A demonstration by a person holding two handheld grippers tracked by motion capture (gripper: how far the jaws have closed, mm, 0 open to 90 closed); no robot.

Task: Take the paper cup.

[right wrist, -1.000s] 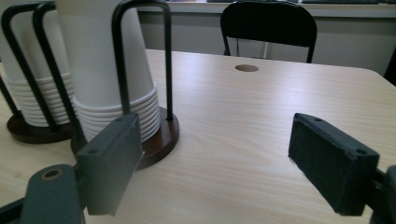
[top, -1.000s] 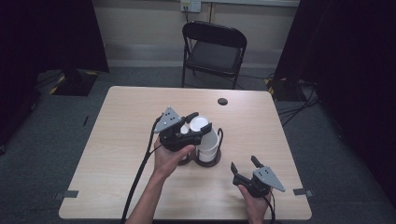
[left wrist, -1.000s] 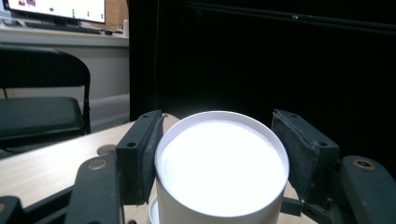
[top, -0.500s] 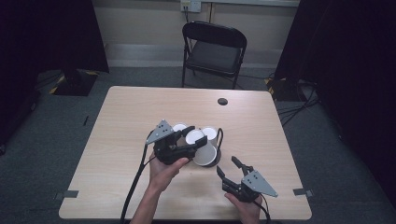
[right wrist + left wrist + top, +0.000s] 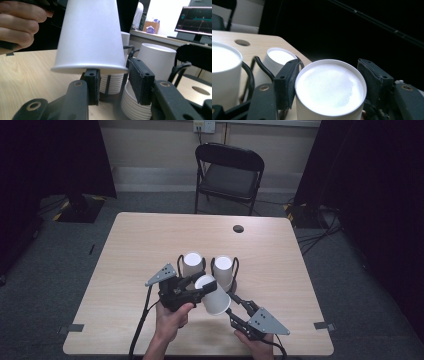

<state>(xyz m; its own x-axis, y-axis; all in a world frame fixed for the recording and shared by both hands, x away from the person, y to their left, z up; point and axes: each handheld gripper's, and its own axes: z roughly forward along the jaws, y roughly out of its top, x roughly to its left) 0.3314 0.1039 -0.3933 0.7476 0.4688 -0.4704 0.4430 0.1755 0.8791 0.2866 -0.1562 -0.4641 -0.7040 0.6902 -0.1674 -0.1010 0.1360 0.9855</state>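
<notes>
My left gripper (image 5: 204, 286) is shut on a white paper cup (image 5: 215, 297), held bottom-up and tilted just above the table. Its black pads (image 5: 287, 82) press both sides of that cup (image 5: 329, 90) near the closed end. Just behind stand two stacks of white cups (image 5: 192, 264) (image 5: 223, 269) in a black wire holder (image 5: 234, 270). My right gripper (image 5: 231, 305) points up-left at the cup's rim. Its jaws have just been closing and stand partly apart (image 5: 113, 80). Nothing is pressed between them; the cup (image 5: 90, 37) hangs over the left jaw.
The light wood table (image 5: 130, 250) has a round cable hole (image 5: 238, 228) at the far right. A black folding chair (image 5: 230, 170) stands beyond the far edge. Cables trail from both grippers toward the near edge. A lit monitor (image 5: 197, 17) stands in the background.
The left gripper has carried the cup off the stacks, toward the person and lower. The right gripper has moved left and up to the cup's rim, and its jaws have narrowed.
</notes>
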